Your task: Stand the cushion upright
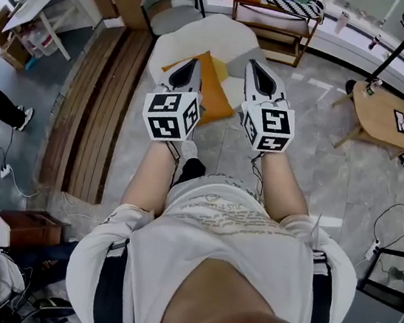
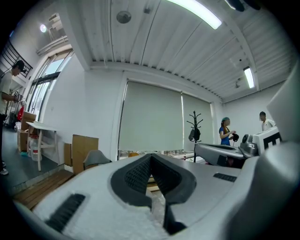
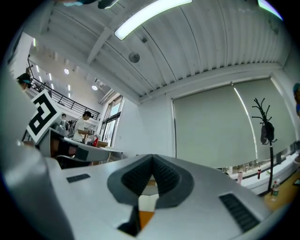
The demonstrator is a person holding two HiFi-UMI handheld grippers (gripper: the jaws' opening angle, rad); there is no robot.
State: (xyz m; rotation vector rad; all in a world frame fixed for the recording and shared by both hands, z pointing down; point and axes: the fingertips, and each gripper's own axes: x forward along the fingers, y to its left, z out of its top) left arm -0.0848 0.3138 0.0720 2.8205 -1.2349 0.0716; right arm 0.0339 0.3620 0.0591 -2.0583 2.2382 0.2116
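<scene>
Obs.: operator stood facing a white seat point(image 1: 205, 34) with both tools held out level, side by side. Left gripper point(image 1: 191, 64) had its jaws together with nothing between them. Right gripper point(image 1: 255, 67) was likewise closed and empty. Each gripper view confirmed it: the dark ribbed pads met in a point and no object sat in the notch.

Cushion point(image 1: 214, 86): lay flat on the white seat at the operator's twelve o'clock, showing between the two tool noses and touched by neither. It was not yet upright.

Reading of the pose: the tools flanked the cushion, one per side. My guess is that this set up a two-sided lift or a push under an edge.

Materials: cushion was orange fabric, square, soft-looking and slightly slumped, so it would likely sag if taken by one corner. The seat was rounded, pale and upholstered. Tool shells were smooth grey-white plastic with textured black pads.

Surroundings: wooden slats point(image 1: 98, 105) at ten o'clock and a round wooden table point(image 1: 384, 115) at two o'clock.
</scene>
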